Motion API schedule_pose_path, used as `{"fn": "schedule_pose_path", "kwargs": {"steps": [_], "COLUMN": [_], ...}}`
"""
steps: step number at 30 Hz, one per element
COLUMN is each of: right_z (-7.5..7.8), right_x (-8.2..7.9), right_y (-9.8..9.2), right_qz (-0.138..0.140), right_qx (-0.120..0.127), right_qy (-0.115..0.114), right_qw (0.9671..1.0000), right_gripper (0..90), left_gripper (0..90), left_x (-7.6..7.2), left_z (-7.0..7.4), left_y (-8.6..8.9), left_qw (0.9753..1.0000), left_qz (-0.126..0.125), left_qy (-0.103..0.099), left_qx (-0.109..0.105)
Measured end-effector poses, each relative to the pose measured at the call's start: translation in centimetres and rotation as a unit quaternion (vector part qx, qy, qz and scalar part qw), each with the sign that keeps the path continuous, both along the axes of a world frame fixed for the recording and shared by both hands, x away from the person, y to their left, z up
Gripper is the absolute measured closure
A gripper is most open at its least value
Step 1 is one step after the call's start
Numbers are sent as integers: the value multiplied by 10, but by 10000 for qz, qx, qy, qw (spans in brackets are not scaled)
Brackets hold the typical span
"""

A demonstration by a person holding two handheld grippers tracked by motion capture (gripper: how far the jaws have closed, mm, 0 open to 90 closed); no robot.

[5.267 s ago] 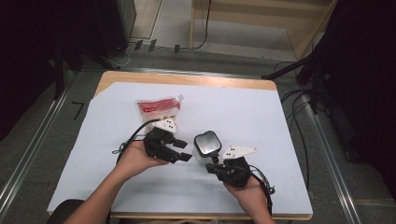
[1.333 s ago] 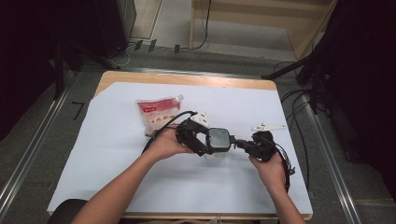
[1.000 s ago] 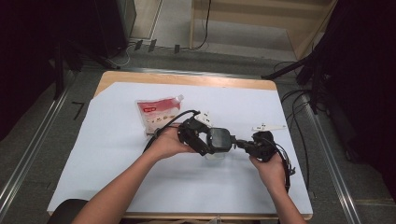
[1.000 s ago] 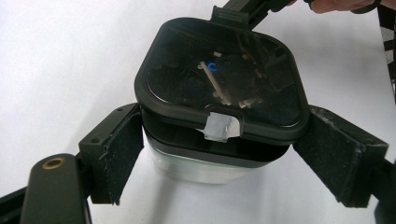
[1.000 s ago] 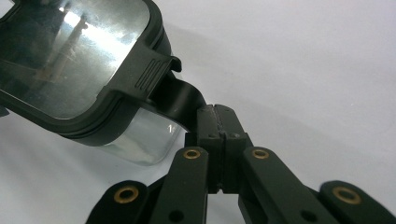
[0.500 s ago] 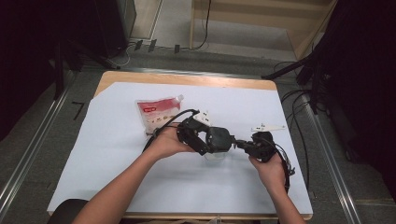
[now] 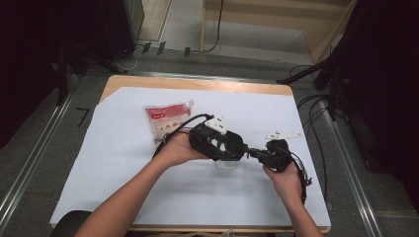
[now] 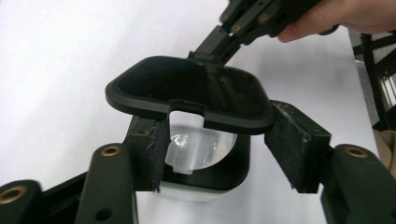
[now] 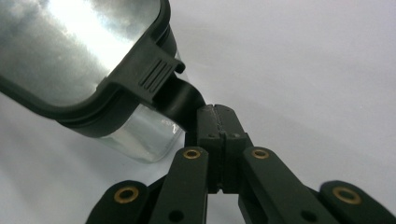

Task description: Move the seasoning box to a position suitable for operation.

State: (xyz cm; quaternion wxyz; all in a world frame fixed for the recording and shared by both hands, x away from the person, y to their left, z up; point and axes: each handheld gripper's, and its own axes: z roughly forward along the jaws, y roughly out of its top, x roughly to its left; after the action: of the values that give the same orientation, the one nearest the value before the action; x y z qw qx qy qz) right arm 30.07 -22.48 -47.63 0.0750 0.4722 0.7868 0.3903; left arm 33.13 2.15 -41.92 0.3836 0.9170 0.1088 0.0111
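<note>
1. High view: mid-bench [image 7: 123, 163], on the white cover, the left gripper [image 7: 223, 147] and the right gripper [image 7: 257, 154] meet over a small clear container [image 7: 228, 163]; a red-and-white pouch [image 7: 165, 118] lies well apart to the left.
2. Left gripper view: its fingers [image 8: 289, 144] are spread beside the container [image 8: 198, 154], under the raised black square lid [image 8: 187, 93].
3. Right gripper view: its fingers [image 9: 218, 122] are pressed together on the lid's black tab [image 9: 180, 100].

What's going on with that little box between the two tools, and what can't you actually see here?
- High view: the clear box is mostly covered by the left tool.
- Left gripper view: the black lid hides much of the box's inside; contents unclear.
- High view: print on the red pouch is too small to read.
</note>
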Motion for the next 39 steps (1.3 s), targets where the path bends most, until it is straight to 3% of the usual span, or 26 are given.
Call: {"fn": "schedule_pose_path", "kwargs": {"steps": [11, 16, 25, 32, 39], "right_z": [0, -1, -2, -3, -3], "right_x": [0, 0, 0, -1, -2], "right_y": [-2, -2, -3, -4, -5], "right_qz": [51, 39, 22, 12, 28], "right_qx": [62, 79, 136, 205, 230], "right_qy": [-19, -9, -3, 46, 44], "right_qw": [10000, 10000, 9999, 9998, 9997], "right_gripper": [900, 900, 900, 900, 900], "left_gripper": [500, 502, 616, 720, 782], "left_x": [1, 0, -1, 2, 2], "left_z": [16, 21, 31, 30, 30], "left_y": [-7, -16, -32, -40, -48], "left_qw": [9999, 9999, 9989, 9983, 9977], "left_qz": [-70, -47, -331, -493, -555], "left_qy": [83, 12, -68, 191, 245], "left_qx": [107, 141, 338, 260, 302]}}
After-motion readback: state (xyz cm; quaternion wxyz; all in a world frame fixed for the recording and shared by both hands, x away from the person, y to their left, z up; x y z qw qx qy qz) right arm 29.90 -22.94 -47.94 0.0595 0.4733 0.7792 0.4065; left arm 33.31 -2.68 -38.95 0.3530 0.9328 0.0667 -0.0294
